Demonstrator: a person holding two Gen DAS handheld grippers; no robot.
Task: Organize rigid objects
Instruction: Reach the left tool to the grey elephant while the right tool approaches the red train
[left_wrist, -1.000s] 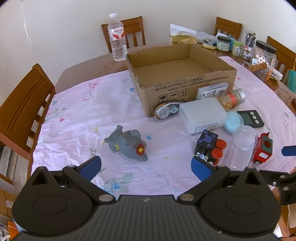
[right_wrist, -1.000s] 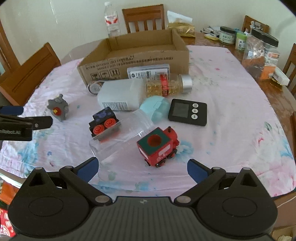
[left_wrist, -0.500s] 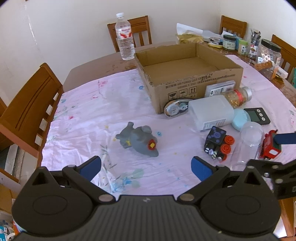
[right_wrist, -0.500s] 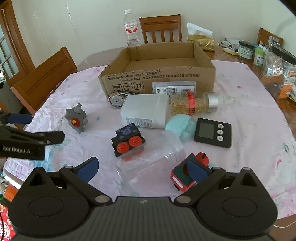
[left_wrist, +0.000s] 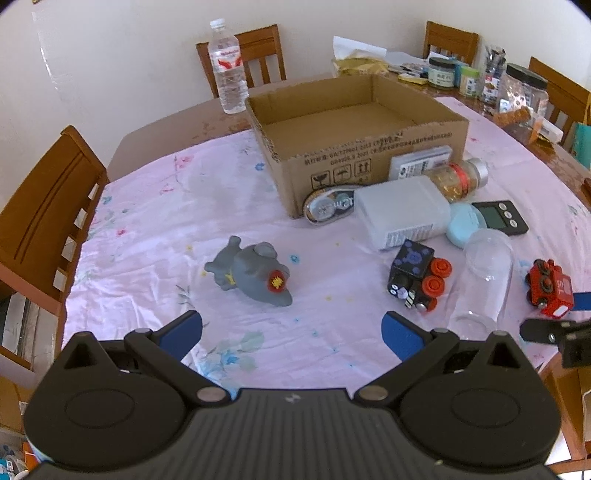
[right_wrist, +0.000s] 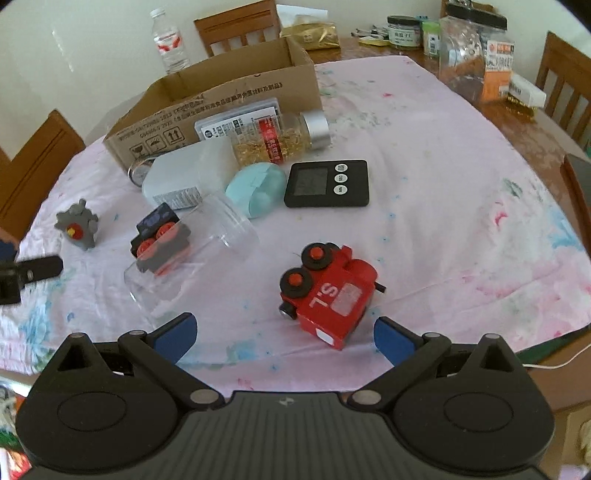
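My right gripper (right_wrist: 282, 332) hangs wide open just short of the red train (right_wrist: 327, 291) lying on the cloth — I should straddle its flat sides squarely before closing — left gripper (left_wrist: 290, 328) open too.

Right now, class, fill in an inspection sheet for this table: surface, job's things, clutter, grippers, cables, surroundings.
Surface: wrinkled pink floral cloth.
Job's things: red train on its side, black train, grey toy, clear jar lying down, timer; cardboard box open, empty.
Clutter: jars, water bottle behind the box.
Grippers: left gripper open; right gripper open, near red train.
Cables: white cable at table edge.
Surroundings: wooden chairs.
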